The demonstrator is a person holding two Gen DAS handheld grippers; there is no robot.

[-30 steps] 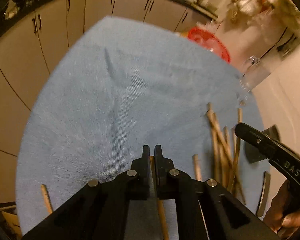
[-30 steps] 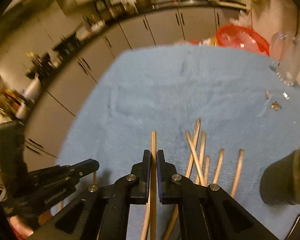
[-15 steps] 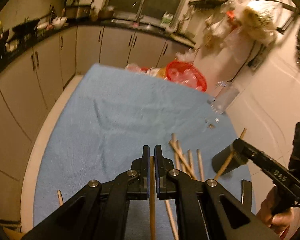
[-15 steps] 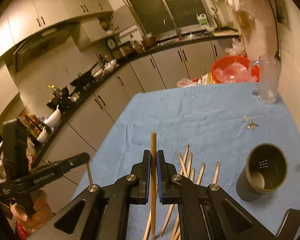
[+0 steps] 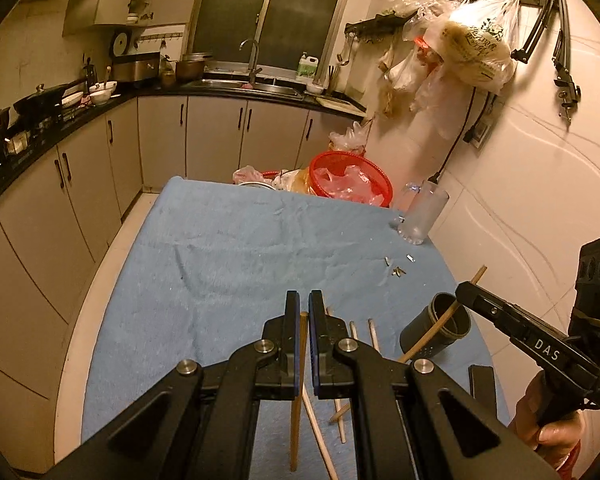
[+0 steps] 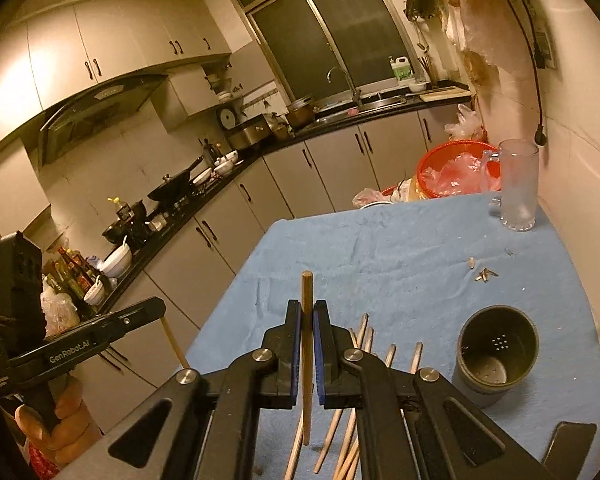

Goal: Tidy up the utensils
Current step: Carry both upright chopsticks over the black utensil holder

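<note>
My left gripper (image 5: 304,306) is shut on a wooden chopstick (image 5: 298,384) and holds it upright above the blue cloth (image 5: 240,248). My right gripper (image 6: 307,314) is shut on another chopstick (image 6: 307,292), also upright and lifted. In the left wrist view that chopstick (image 5: 440,322) slants in front of the dark holder cup (image 5: 436,330). In the right wrist view the cup (image 6: 496,350) stands empty at the right. Several loose chopsticks (image 6: 360,360) lie on the cloth below my right gripper.
A glass mug (image 6: 516,184) and a red basket (image 6: 456,168) stand at the table's far end by the wall. Small scraps (image 6: 484,274) lie on the cloth. A dark flat object (image 6: 572,444) lies at the near right. Kitchen cabinets run along the left.
Both grippers have risen and tilted up from close over the cloth, each still holding its chopstick. The cup and the room have come into view.
</note>
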